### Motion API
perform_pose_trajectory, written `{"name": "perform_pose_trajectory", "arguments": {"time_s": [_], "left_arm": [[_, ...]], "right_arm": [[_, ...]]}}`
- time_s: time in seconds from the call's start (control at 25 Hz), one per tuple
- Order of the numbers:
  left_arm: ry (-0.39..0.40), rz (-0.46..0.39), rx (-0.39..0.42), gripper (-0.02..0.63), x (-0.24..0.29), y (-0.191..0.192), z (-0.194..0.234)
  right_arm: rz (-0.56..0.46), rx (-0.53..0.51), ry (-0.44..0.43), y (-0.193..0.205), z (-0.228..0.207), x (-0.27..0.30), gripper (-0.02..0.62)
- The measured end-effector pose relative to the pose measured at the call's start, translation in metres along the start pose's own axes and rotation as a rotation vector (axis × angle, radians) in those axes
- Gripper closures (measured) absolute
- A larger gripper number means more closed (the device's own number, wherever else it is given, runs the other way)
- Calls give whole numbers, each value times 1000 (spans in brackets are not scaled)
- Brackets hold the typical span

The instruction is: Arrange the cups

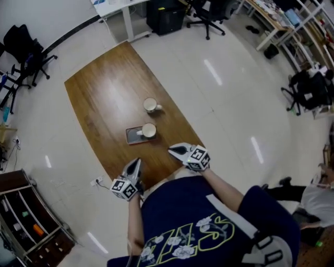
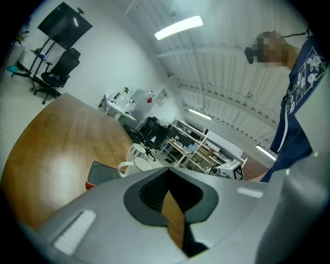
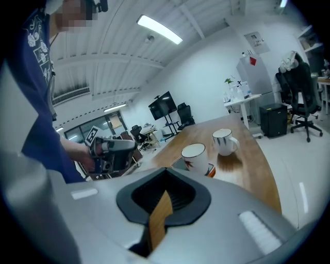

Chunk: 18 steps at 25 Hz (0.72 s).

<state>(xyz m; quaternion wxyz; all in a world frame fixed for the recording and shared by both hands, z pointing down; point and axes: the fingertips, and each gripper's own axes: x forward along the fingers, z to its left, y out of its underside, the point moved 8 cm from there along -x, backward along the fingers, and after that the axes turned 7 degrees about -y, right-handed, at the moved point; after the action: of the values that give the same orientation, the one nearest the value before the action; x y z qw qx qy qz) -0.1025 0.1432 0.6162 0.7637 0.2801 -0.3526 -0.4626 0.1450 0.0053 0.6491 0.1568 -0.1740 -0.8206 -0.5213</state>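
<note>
Two white cups stand on the brown wooden table (image 1: 104, 88). The far cup (image 1: 151, 105) rests straight on the wood. The near cup (image 1: 148, 130) sits on a small dark tray with an orange rim (image 1: 133, 136). My left gripper (image 1: 135, 165) hovers over the table's near end, shut and holding nothing. My right gripper (image 1: 174, 152), also shut and empty, is at the near right edge. The left gripper view shows both cups (image 2: 135, 164) and the tray (image 2: 100, 174) beyond the closed jaws. In the right gripper view the near cup (image 3: 195, 157) and the far cup (image 3: 224, 141) stand ahead.
Pale tiled floor surrounds the table. Office chairs (image 1: 23, 49) stand far left and a desk (image 1: 125, 13) at the back. A dark shelf unit (image 1: 28, 219) is near left. A person (image 1: 313, 201) sits at the right edge. My left gripper (image 3: 111, 152) shows in the right gripper view.
</note>
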Motion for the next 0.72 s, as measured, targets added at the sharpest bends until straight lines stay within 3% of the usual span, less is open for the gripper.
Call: {"name": "perform_pose_trajectory", "arguments": {"time_s": [0.2, 0.28, 0.36, 0.48, 0.6, 0.72], "left_arm": [[110, 78, 137, 579, 45, -58, -13], [140, 104, 219, 371, 75, -90, -19], [148, 178, 335, 251, 110, -115, -18], [152, 402, 555, 170, 167, -134, -11], [166, 638, 771, 153, 226, -135, -7], [163, 860, 888, 146, 270, -115, 5]], "right_arm": [[-68, 69, 25, 19, 6, -19, 592], [-88, 98, 53, 31, 5, -28, 592], [-106, 127, 85, 44, 2, -38, 592], [-124, 163, 130, 50, 0, -55, 592], [-124, 180, 146, 23, 6, -73, 592], [-110, 189, 140, 2, 11, -84, 592]]}}
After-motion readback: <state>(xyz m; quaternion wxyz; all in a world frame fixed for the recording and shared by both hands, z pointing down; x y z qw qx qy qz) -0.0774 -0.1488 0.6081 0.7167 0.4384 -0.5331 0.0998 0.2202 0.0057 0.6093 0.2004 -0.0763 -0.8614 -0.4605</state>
